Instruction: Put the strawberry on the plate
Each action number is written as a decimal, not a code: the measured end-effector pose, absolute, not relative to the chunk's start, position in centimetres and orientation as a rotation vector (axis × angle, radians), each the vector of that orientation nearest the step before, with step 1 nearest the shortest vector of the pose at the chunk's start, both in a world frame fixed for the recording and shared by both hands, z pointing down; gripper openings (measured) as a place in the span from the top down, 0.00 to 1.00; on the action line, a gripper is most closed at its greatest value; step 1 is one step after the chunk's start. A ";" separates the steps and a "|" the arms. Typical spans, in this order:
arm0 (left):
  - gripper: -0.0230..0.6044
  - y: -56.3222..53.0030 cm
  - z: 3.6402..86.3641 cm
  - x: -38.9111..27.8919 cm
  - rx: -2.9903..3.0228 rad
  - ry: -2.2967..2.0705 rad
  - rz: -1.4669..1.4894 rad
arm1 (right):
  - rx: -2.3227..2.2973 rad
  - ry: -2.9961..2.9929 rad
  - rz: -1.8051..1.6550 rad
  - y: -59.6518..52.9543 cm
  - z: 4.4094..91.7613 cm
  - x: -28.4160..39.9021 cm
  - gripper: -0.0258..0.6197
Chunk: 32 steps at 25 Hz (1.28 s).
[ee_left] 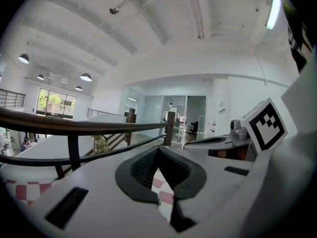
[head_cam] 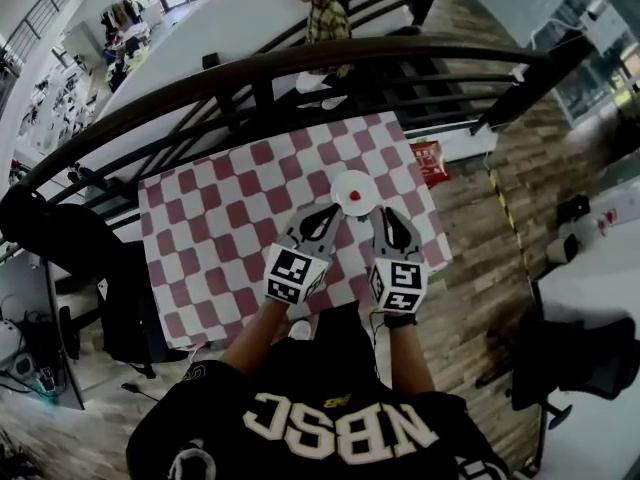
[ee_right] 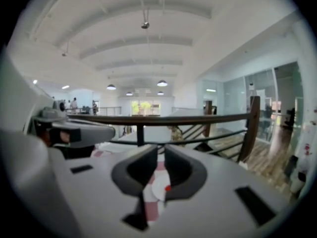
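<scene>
Right gripper [ee_right: 161,155], fingers barely apart and empty, and left gripper [ee_left: 158,155], closed on nothing, sit near the plate [head_cam: 343,184]: a stray nudge could roll the strawberry [head_cam: 355,196] off.

The left gripper [ee_left: 159,149] fills the lower frame, its pale body wide and its dark ribbed jaws meeting at the tips with nothing held between them. Through the narrow gap nearer the camera shows the desk's red-and-white checked cloth [ee_left: 166,197]. To the right stands a marker cube [ee_left: 266,126]. Beyond runs a dark curved railing [ee_left: 74,128], with round ceiling lamps [ee_left: 85,77] and a bright window [ee_left: 57,103] behind.
</scene>
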<state>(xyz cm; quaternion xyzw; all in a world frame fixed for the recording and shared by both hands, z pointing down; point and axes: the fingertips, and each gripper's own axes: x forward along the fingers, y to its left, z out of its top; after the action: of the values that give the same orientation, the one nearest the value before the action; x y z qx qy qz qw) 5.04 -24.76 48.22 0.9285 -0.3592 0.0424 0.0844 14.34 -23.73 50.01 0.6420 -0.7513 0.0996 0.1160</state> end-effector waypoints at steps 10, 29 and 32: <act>0.95 -17.4 45.3 4.7 2.897 -0.959 0.122 | 2.155 -2.100 0.297 -15.1 46.6 13.1 0.93; 0.95 -19.3 42.9 0.3 2.835 -1.036 0.018 | 2.091 -2.132 0.243 -15.2 44.2 7.5 0.93; 0.95 -20.8 42.2 0.6 2.843 -1.040 -0.006 | 2.121 -2.132 0.210 -16.7 43.1 8.6 0.93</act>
<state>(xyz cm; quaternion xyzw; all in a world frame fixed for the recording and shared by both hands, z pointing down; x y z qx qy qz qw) 0.62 -20.79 42.16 0.9376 -0.3429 -0.0018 0.0570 8.56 -16.65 43.15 0.7022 -0.7058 0.0694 0.0635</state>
